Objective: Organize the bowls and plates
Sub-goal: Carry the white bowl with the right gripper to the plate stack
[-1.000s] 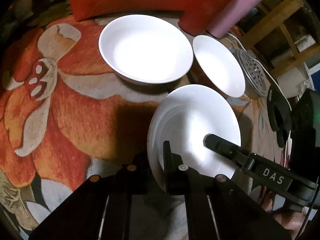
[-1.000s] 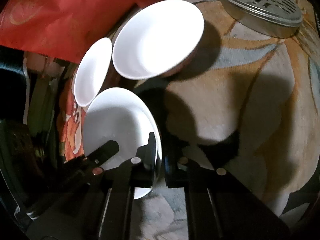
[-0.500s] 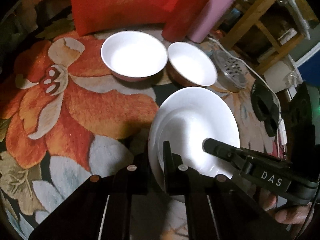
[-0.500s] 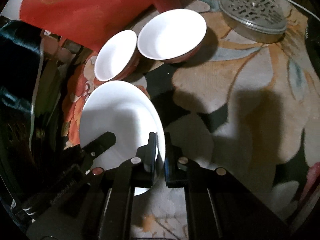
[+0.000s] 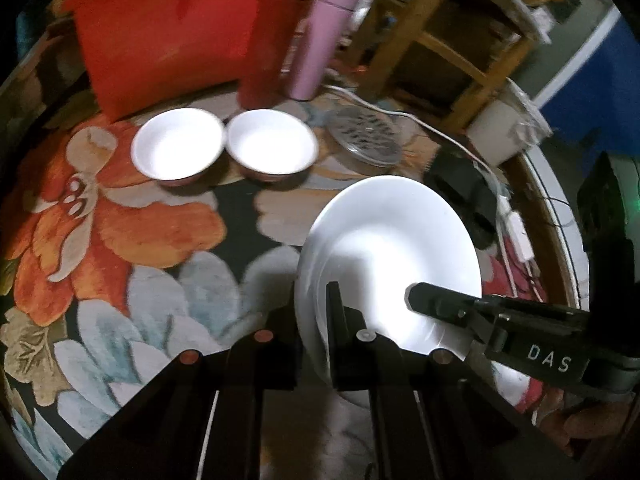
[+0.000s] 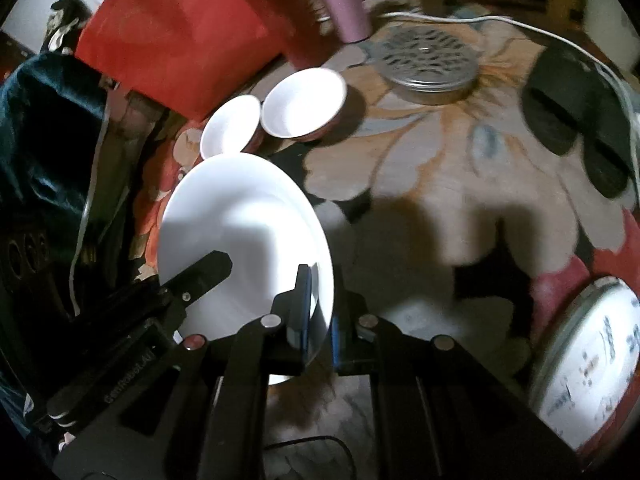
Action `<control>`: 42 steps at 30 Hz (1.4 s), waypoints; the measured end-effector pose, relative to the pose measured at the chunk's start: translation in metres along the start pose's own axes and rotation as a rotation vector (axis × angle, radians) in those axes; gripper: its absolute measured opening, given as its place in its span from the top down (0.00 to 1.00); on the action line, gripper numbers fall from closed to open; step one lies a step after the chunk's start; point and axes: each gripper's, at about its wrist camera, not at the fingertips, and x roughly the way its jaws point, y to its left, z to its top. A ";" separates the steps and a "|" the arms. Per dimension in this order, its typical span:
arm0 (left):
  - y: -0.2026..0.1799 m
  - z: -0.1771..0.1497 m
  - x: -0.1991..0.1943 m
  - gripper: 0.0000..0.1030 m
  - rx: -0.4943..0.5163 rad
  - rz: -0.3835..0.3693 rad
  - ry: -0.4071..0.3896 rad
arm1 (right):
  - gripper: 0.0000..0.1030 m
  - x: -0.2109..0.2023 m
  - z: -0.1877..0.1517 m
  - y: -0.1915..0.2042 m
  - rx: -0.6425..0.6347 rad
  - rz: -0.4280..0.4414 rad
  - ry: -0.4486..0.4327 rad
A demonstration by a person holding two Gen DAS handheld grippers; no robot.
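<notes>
Floral cloth (image 5: 120,240) covers the round table, dim room. White plate (image 5: 392,248) is held above it, left gripper (image 5: 316,320) and right gripper (image 6: 320,312) each clamped on opposite rims. Two bowls (image 5: 178,144) sit at eleven o'clock from the plate, side by side, equally reachable.

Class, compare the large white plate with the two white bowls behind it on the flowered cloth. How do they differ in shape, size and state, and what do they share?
The plate is wide and shallow; the bowls are smaller and deeper. The plate is gripped at opposite rims by the left tool and right tool; the bowls sit untouched, side by side on the cloth. The plate is white all over; the bowls have reddish outsides. All look empty, with white insides.
</notes>
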 end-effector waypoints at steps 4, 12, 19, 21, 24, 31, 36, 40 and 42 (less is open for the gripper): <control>-0.027 -0.004 -0.004 0.93 0.047 -0.017 -0.004 | 0.92 -0.021 -0.012 -0.015 0.031 -0.015 -0.040; -0.062 -0.014 0.002 0.93 0.105 -0.030 -0.002 | 0.92 -0.043 -0.021 -0.041 0.030 -0.047 -0.064; -0.089 -0.023 0.015 0.93 0.155 -0.052 0.021 | 0.91 -0.052 -0.033 -0.067 0.062 -0.063 -0.052; -0.098 -0.026 0.019 0.93 0.168 -0.060 0.028 | 0.91 -0.057 -0.037 -0.076 0.070 -0.071 -0.049; -0.114 -0.031 0.024 0.93 0.194 -0.078 0.039 | 0.91 -0.064 -0.044 -0.089 0.078 -0.082 -0.050; -0.161 -0.042 0.040 0.93 0.253 -0.128 0.074 | 0.90 -0.086 -0.061 -0.129 0.143 -0.116 -0.061; -0.194 -0.051 0.056 0.93 0.292 -0.165 0.101 | 0.90 -0.101 -0.074 -0.159 0.202 -0.145 -0.068; -0.219 -0.059 0.070 0.93 0.322 -0.189 0.131 | 0.90 -0.108 -0.083 -0.182 0.246 -0.162 -0.063; -0.232 -0.064 0.078 0.93 0.341 -0.198 0.148 | 0.90 -0.112 -0.089 -0.195 0.269 -0.171 -0.059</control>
